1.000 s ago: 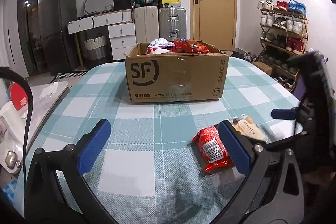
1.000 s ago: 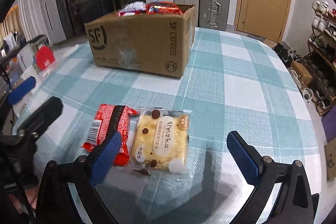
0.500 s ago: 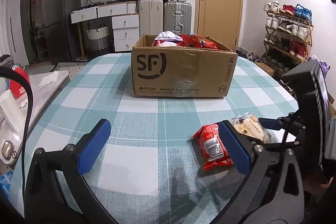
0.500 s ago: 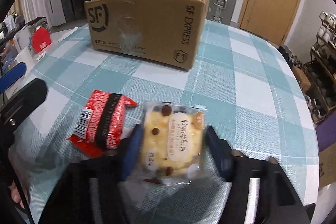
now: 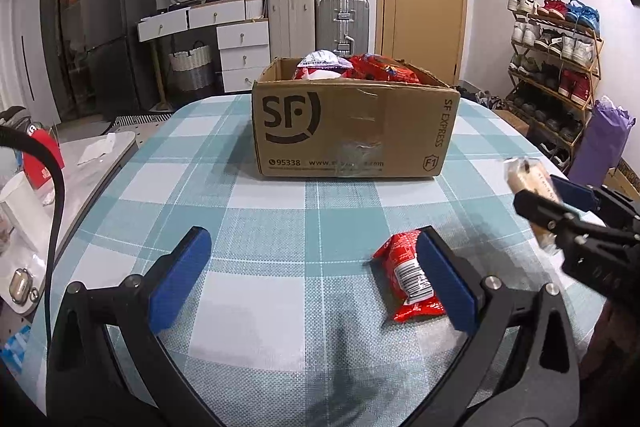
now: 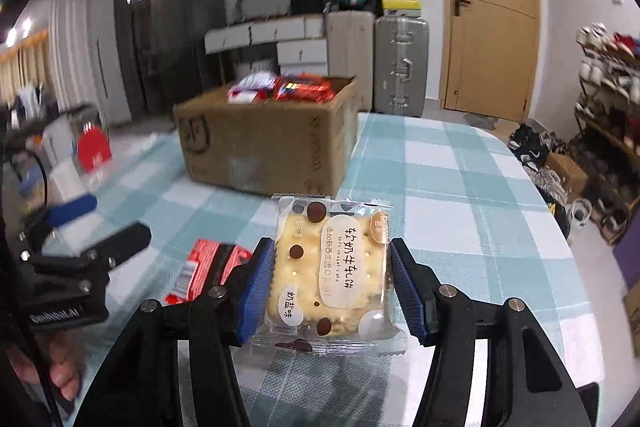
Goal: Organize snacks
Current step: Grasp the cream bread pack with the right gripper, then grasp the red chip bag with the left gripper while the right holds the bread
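— What can we not make out here?
— The cardboard box (image 6: 264,143) is motion-blurred in our right wrist view, its printing unreadable. Our left wrist view's blue finger (image 5: 448,283) hides part of the red packet (image 5: 408,275).
— And the box's contents?
— We see only the topmost wrappers; the rest sits behind its walls.

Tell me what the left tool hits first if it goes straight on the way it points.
Probably the checked tablecloth: the open left tool angles down at bare cloth short of the cardboard box. The red snack packet sits by its right finger.
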{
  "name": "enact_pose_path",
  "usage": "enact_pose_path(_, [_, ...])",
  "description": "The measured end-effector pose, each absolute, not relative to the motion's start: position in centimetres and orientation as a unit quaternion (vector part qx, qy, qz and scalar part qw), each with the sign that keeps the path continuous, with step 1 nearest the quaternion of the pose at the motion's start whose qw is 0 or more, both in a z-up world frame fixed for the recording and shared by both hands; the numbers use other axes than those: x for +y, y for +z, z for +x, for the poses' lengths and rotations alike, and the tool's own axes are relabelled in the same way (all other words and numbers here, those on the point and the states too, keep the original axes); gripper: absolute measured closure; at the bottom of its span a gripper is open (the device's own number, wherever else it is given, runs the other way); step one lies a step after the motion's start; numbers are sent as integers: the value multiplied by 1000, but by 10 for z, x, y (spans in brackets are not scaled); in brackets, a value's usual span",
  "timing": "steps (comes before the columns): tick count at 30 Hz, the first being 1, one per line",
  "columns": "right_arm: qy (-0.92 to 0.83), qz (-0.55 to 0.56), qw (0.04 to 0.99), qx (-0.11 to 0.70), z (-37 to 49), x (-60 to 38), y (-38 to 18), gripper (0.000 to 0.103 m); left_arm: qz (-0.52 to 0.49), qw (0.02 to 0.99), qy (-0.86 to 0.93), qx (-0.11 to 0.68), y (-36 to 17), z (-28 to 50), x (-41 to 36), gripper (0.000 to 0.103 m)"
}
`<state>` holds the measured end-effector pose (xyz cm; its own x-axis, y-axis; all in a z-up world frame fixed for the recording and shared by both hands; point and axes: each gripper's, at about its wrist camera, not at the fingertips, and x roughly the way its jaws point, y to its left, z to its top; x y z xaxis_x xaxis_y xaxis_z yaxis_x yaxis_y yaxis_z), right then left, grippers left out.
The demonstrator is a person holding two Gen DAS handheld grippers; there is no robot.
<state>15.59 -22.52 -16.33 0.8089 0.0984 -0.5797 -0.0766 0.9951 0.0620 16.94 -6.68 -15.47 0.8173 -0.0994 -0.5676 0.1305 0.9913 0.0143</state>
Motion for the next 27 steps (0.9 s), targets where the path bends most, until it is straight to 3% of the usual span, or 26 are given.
enact_pose_path(13, [73,57,961,262,138,-236,-154,45,67,952,-102,281,-146,160,-85,1])
enact_pose_path(21, [70,69,969,228,125,-239,-147,45,38,900,-120,416,-168,198,-113,1])
enact_pose_path(27, [76,82,969,222,121,-244,-146,45,22,880,-102,463,-183,219,-133,1])
